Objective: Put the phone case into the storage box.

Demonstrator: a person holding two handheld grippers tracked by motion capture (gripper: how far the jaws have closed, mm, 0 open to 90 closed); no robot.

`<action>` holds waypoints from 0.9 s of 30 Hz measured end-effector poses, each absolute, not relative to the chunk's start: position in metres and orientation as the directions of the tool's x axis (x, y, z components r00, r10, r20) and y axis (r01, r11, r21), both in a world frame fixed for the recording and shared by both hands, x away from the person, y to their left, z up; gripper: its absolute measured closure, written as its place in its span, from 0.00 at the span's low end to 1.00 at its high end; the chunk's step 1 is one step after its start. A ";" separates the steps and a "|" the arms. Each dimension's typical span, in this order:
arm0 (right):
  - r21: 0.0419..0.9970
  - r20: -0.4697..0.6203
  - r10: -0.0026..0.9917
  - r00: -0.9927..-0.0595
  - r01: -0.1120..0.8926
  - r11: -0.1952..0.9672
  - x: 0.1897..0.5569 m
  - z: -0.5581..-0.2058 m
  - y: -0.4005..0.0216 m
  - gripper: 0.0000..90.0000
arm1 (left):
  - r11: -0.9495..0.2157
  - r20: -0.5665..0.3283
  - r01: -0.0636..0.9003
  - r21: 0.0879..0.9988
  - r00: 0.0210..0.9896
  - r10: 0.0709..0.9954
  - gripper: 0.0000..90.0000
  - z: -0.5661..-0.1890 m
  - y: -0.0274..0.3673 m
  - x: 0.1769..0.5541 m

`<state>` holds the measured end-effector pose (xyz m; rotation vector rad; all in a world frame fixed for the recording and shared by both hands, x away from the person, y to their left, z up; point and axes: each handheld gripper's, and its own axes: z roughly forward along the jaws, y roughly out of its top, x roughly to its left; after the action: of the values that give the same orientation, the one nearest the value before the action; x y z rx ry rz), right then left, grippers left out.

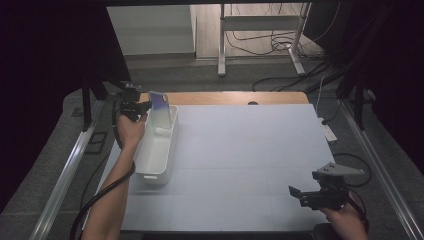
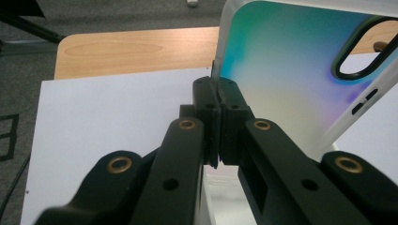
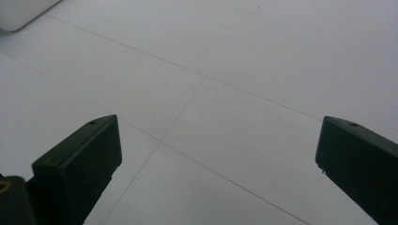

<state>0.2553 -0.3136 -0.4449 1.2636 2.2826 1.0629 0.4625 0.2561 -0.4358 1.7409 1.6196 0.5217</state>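
At the upper left of the high view, a thin iridescent plastic phone case [image 1: 161, 106] is gripped by its edge in the clenched left claw [image 1: 142, 106], above a white rectangular plastic bin [image 1: 156, 150]. It is judged light, stiff and slippery, best pinched at the rim. The right claw [image 1: 306, 194] is held released over the counter [image 1: 250, 150].

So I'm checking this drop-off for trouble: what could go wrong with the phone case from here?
The left gripper pinches the phone case only by its thin edge, so it could swing or slip out. It hangs over the far end of the white bin, close to the rim; let go now, it might catch the wall and tip out onto the table.
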 end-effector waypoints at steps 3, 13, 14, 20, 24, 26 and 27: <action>0.736 0.071 0.826 -0.559 0.589 0.335 0.255 -0.445 -0.313 0.01 | 0.021 -0.162 0.704 0.710 0.134 0.978 0.98 -0.439 0.255 0.465; 0.736 0.079 0.825 -0.559 0.591 0.330 0.256 -0.445 -0.314 0.01 | 0.027 -0.148 0.711 0.703 0.110 0.983 0.98 -0.445 0.250 0.474; 0.736 0.080 0.825 -0.559 0.591 0.329 0.256 -0.445 -0.314 0.01 | 0.025 -0.145 0.711 0.702 0.109 0.983 0.98 -0.446 0.249 0.475; 0.739 0.083 0.824 -0.561 0.589 0.326 0.256 -0.445 -0.315 0.01 | 0.024 -0.132 0.709 0.704 0.097 0.987 0.98 -0.450 0.245 0.480; 0.738 0.085 0.822 -0.562 0.590 0.327 0.256 -0.445 -0.315 0.01 | 0.016 -0.115 0.711 0.703 0.092 0.989 0.97 -0.453 0.243 0.482; 0.738 0.086 0.822 -0.563 0.590 0.327 0.256 -0.445 -0.315 0.01 | 0.015 -0.113 0.712 0.702 0.091 0.989 0.97 -0.454 0.244 0.483; 0.739 0.086 0.822 -0.564 0.589 0.327 0.256 -0.445 -0.315 0.01 | 0.016 -0.116 0.711 0.703 0.092 0.989 0.97 -0.454 0.244 0.483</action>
<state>0.2560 -0.3146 -0.4453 1.2642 2.2928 1.0801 0.4827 0.2441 -0.4538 1.7531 1.6772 0.5729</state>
